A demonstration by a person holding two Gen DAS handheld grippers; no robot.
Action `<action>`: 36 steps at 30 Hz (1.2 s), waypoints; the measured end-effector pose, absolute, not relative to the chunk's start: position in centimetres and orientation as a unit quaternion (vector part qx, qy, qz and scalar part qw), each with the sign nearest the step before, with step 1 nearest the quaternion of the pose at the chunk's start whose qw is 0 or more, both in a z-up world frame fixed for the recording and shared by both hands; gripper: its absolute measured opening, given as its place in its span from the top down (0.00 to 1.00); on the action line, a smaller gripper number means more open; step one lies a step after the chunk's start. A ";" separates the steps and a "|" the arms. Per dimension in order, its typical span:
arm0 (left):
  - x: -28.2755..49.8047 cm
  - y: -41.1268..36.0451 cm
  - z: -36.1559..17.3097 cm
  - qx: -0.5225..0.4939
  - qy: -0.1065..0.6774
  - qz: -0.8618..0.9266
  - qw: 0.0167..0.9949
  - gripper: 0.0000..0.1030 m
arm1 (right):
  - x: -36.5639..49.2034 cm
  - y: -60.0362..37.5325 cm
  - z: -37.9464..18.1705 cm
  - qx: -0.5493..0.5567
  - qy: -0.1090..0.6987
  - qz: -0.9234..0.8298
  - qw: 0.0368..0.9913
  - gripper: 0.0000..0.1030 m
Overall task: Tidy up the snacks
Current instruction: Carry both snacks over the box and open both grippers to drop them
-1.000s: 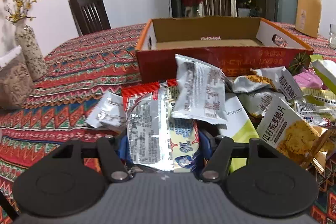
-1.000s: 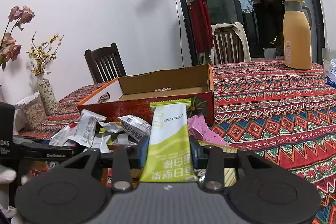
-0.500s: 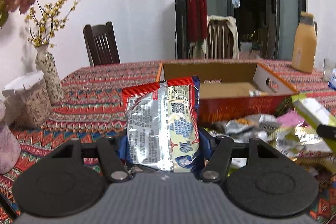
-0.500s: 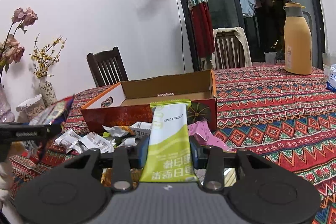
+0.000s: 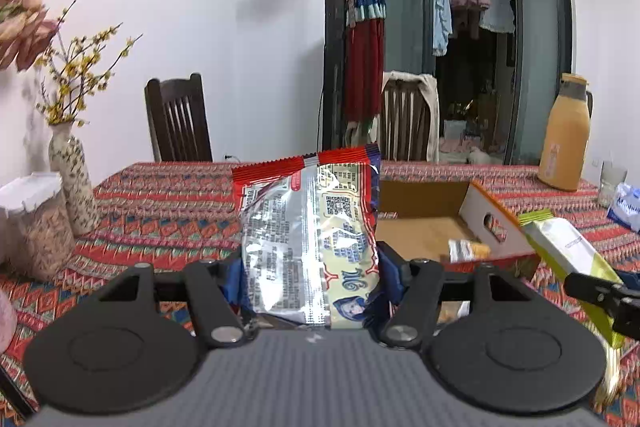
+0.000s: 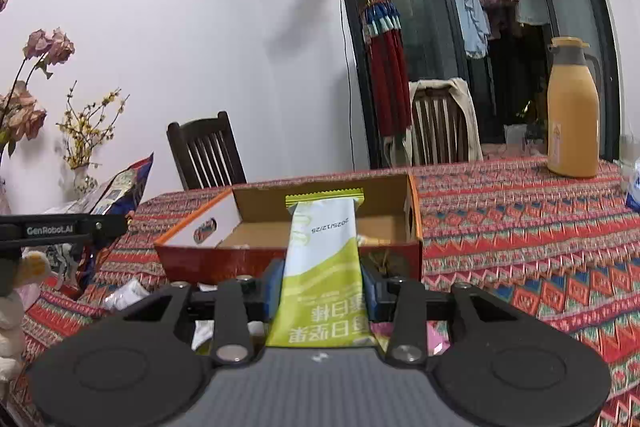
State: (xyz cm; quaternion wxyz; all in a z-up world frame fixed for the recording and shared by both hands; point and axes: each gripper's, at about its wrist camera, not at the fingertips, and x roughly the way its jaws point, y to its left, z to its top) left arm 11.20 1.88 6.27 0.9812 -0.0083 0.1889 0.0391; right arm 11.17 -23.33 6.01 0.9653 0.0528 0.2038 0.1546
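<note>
**Both tongs loaded, packets held up over table**

Table (image 5: 168, 199): patterned red cloth, fills the lower half of both views. Tall orange jug (image 6: 573, 107) stands at far right on it, well apart from the box.

Cardboard box (image 6: 320, 203): open top, red outer walls w/ orange rim, hand-hole in the end wall. Sits on the cloth straight ahead of the right tongs. Left wrist view shows it behind and to the right of the left tongs' packet; a small packet (image 5: 468, 250) lies on its floor near the right wall.

Left gripper (image 5: 310, 287): jaws fairly wide but pinching the silver-and-red snack bag (image 5: 308, 235) at its lower end. Bag stands upright betw. the pads, red crimped edge on top, printed back facing the camera. Bag is off the table. From right wrist view the same bag shows at far left, raised.

Right gripper (image 6: 320, 291): jaws nearly together, clamped on the green-and-white snack stick (image 6: 320, 267). Stick pokes forward and up betw. the pads, its crimped tip lined up w/ the box opening. In left wrist view it appears at right edge, tilted, just beside the box's near right corner.

Loose wrappers (image 6: 128, 293): a few on the cloth in front of the box, lower left of right wrist view.

Vase w/ yellow sprigs (image 5: 74, 183): far left on table.
</note>
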 end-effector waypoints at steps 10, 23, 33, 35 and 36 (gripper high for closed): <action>15.2 0.5 8.8 -0.015 0.162 0.037 0.986 0.37 | 15.5 -22.6 8.8 0.048 0.173 0.146 0.973 0.63; 22.9 -0.1 9.5 -0.028 0.162 0.054 0.985 0.37 | 25.5 -20.2 10.2 0.042 0.188 0.133 0.972 0.63; 27.6 1.3 5.5 -0.043 0.207 0.067 0.975 0.37 | 30.7 -21.1 5.7 0.064 0.256 0.120 0.957 0.63; 27.5 1.4 4.9 -0.043 0.211 0.064 0.974 0.37 | 30.6 -20.9 5.4 0.061 0.258 0.119 0.957 0.63; 27.5 1.4 4.7 -0.042 0.212 0.063 0.974 0.37 | 30.6 -20.8 5.3 0.058 0.258 0.120 0.957 0.63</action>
